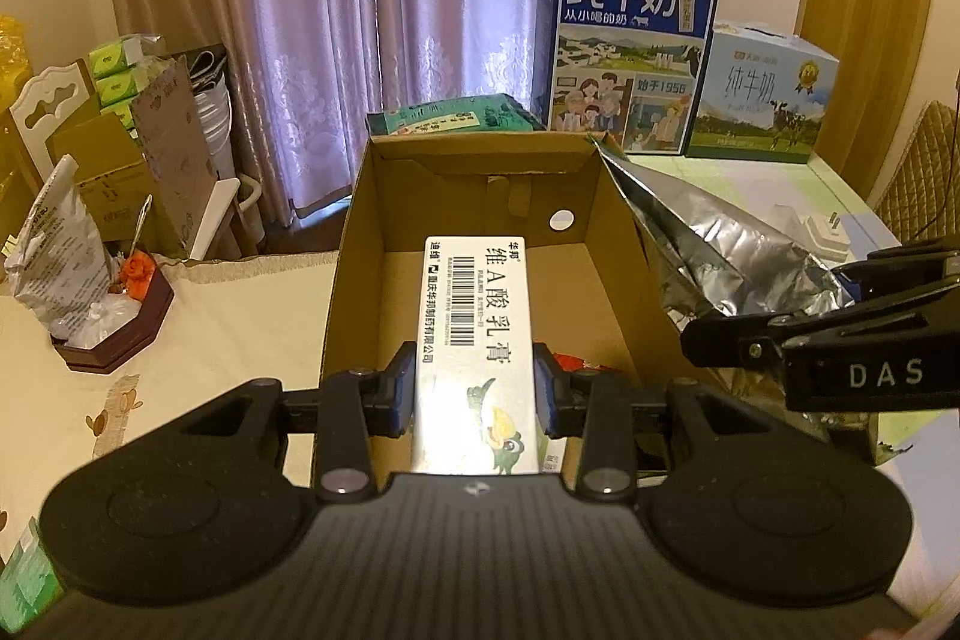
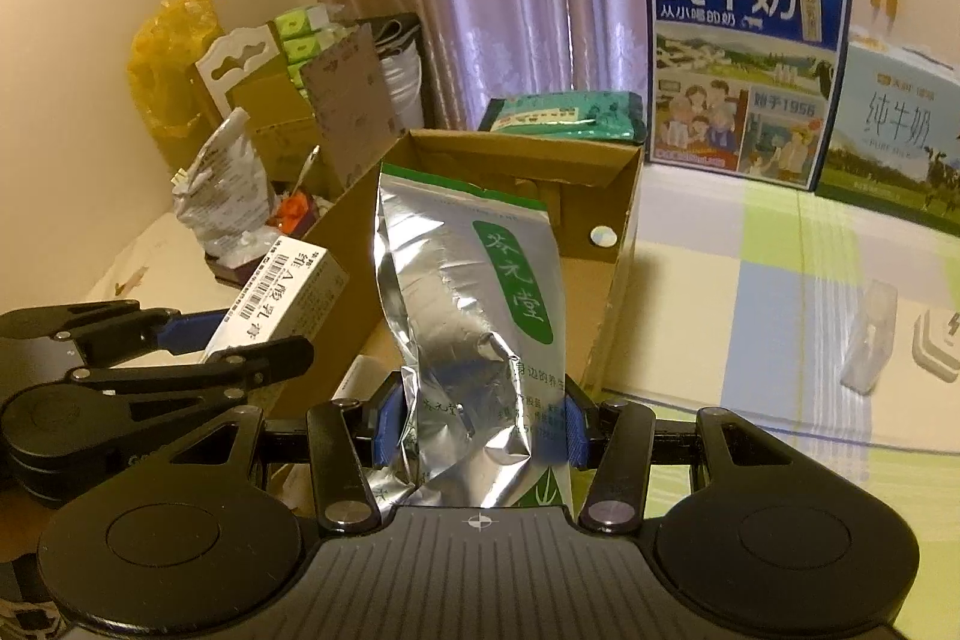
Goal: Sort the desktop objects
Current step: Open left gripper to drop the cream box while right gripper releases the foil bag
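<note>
Jaws around ointment box, above carton

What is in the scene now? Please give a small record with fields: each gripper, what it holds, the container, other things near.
left gripper: shut on the white carton, held over the open box
right gripper: shut on the foil bag, held at the box's right side
box content: something red at the bottom, partly hidden
behind box: green packet, blue milk case, pale milk case
table right: white plug
table left: dark tray with a bag in it
</note>
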`<state>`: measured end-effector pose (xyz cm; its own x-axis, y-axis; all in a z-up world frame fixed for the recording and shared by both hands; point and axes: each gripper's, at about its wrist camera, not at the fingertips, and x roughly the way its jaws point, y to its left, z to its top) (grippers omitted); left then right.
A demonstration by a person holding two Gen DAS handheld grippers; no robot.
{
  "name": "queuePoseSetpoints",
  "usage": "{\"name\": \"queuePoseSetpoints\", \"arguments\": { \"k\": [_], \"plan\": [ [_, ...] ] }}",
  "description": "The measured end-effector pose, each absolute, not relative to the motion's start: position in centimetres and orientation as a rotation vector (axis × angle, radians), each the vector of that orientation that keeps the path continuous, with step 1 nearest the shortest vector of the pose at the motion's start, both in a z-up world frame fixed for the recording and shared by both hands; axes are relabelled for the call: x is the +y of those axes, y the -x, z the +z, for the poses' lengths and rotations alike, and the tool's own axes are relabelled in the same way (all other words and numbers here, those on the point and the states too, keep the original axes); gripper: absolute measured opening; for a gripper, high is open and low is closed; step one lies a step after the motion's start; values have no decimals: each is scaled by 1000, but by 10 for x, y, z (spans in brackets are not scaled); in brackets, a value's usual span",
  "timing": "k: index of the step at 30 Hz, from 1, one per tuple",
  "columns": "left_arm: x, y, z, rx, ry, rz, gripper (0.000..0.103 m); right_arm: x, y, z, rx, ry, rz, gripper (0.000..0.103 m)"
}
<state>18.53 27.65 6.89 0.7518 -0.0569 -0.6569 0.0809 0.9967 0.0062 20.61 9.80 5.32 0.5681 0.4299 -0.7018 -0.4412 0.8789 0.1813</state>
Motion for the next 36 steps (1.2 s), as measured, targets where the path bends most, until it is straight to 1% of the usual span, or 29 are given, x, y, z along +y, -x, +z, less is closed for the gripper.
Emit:
{"name": "queuePoseSetpoints", "arguments": {
  "k": [32,33,35,36],
  "plan": [
    [294,-234,50,733,-29,-93,33,118,-245,43,836,-27,484,48],
    [295,-236,50,732,-30,-89,35,118,-246,43,835,-32,483,48],
    [296,-236,51,719,-26,-83,44,118,-249,44,835,-47,483,48],
    [297,-235,52,714,-26,-83,44,118,-250,44,837,-55,484,48]
  ]
}}
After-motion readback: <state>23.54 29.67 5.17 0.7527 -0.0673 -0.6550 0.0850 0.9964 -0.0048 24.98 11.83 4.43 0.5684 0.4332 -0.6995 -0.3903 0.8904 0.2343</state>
